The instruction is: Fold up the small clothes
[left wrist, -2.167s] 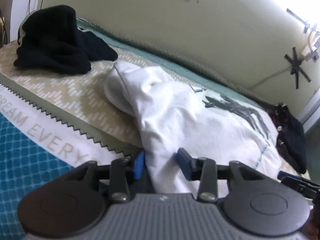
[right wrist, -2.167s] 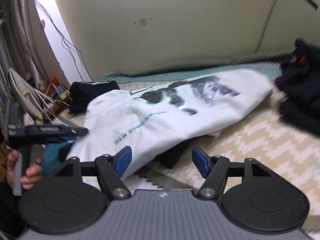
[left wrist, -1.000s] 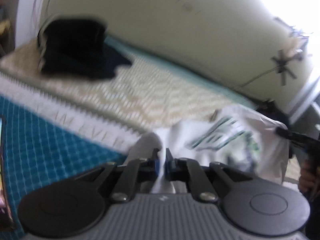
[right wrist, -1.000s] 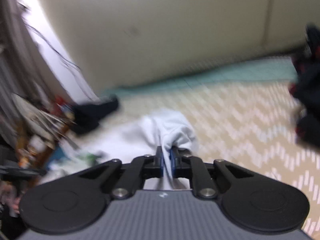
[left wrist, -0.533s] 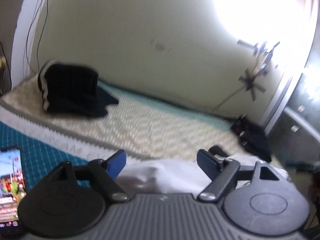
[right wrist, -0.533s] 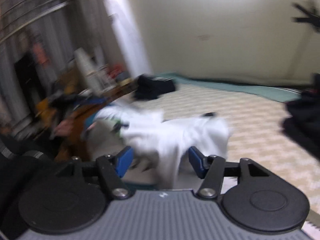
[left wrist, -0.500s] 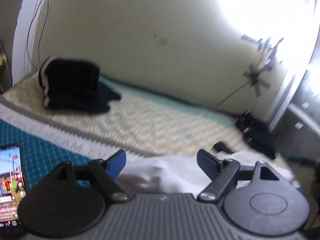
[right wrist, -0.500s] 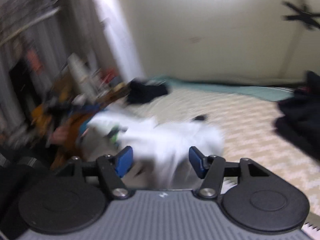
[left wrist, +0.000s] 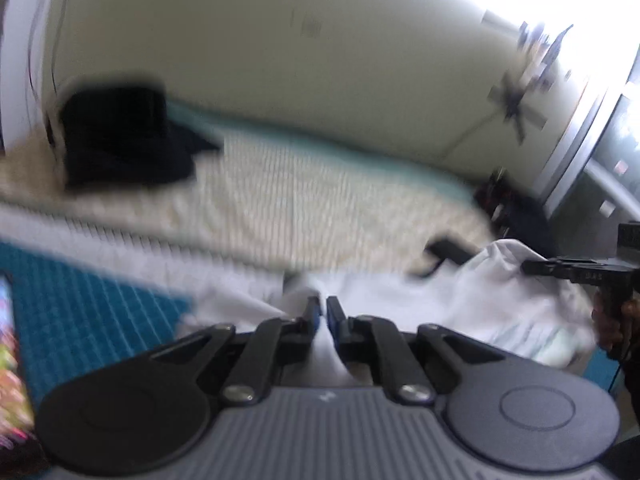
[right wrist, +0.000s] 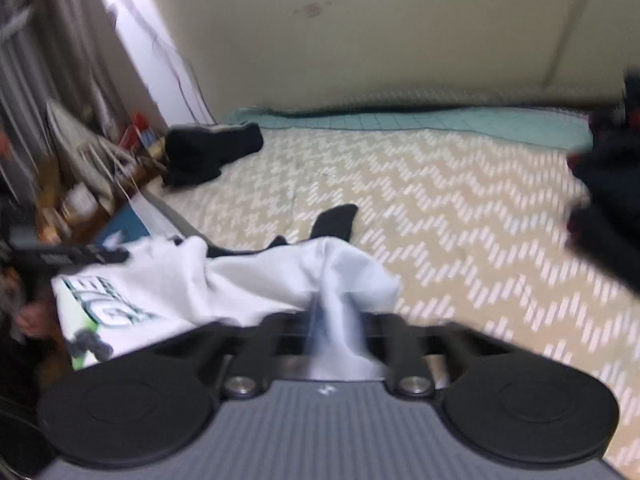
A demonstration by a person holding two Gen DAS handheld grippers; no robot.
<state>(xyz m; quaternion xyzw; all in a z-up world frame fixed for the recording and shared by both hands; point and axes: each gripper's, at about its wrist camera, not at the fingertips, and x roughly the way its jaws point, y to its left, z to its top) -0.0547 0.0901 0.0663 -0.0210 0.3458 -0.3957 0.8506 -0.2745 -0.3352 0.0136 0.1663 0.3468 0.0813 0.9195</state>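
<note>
Now both my jaws, left gripper and right gripper, have just closed again, pinching the white shirt; re-gripped at lower centre, next fold ready.

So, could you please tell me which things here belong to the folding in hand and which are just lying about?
In the job:
- white printed T-shirt
- left gripper, shut on it
- right gripper, shut on it

Lying about:
- folded black garment
- dark clothes pile
- phone
- zigzag bedspread

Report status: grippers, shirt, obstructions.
Left gripper shut on white shirt. Right gripper shut on it too. Black sock beneath the shirt's far edge.
</note>
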